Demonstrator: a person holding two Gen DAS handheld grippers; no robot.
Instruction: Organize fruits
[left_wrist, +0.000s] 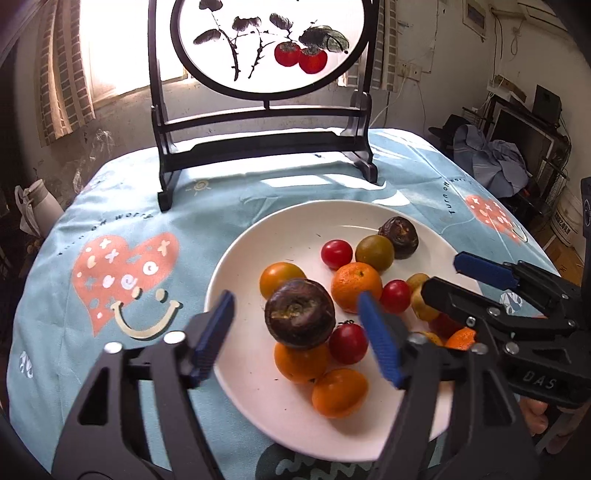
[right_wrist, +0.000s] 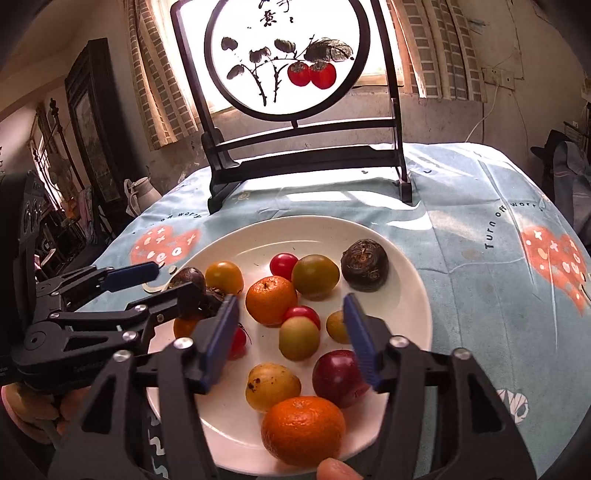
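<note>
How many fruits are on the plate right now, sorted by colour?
Orange fruits: 5
Small red tomatoes: 3
Green-to-yellow fruits: 4
Dark brown fruits: 2
Dark red plum: 1
Total: 15 visible on the plate

A plate (right_wrist: 413, 295) sits on the clothed table (right_wrist: 480, 295), in front of a standing screen (right_wrist: 295, 155) at the table's far edge. In the plate, one water chestnut (right_wrist: 364, 265) lies at the far right; a second water chestnut (left_wrist: 300, 314) rests on top of tangerines (left_wrist: 301, 363) at the left. A mandarin (right_wrist: 271, 300) lies mid-plate, cherry tomatoes (right_wrist: 283, 264) just behind and beside it. Nearest the front edge lie another mandarin (right_wrist: 303, 430), a plum (right_wrist: 338, 376) and a loquat (right_wrist: 272, 386).
</note>
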